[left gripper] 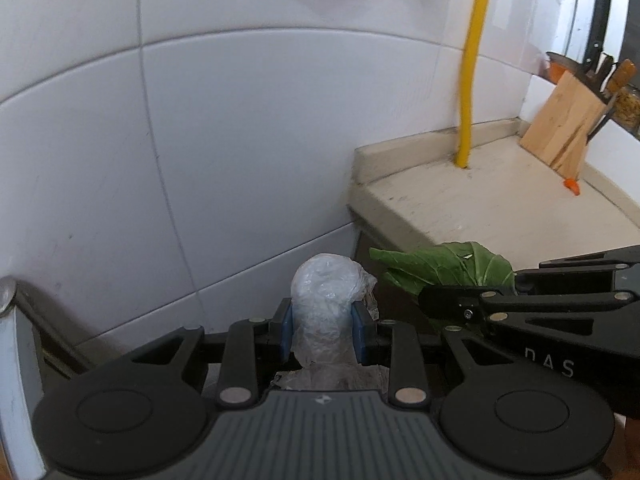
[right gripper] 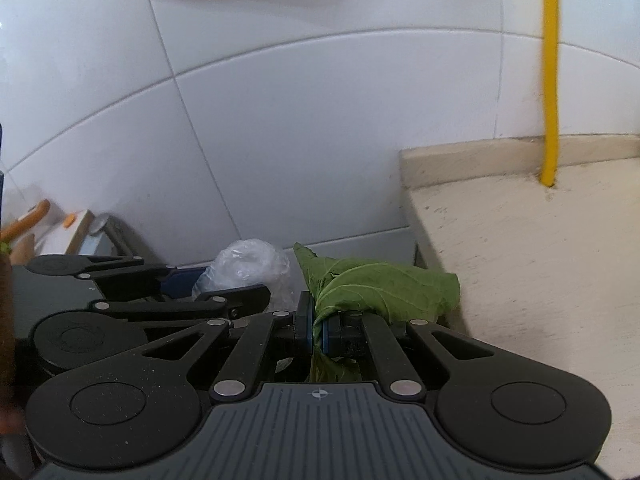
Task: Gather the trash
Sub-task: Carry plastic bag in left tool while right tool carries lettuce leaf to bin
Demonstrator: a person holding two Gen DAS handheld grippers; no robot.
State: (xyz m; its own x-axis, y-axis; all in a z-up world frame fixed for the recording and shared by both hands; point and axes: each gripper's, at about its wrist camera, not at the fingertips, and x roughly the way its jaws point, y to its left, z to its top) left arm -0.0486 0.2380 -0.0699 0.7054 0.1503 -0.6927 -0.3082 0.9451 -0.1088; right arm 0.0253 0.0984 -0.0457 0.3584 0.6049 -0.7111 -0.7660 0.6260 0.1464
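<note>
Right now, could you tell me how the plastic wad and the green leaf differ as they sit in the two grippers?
The plastic wad is clear, crumpled film; the green leaf is flat and opaque. The wad is bulky, keeping the left gripper partly apart, while the thin leaf lets the right gripper close almost fully. Both are clamped between blue pads, off the counter.

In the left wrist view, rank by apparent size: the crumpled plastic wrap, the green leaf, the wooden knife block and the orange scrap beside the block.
1-3. Unsure: crumpled plastic wrap, green leaf and wooden knife block look alike; the block stands farther away.
4. Orange scrap, clearly smallest.
</note>
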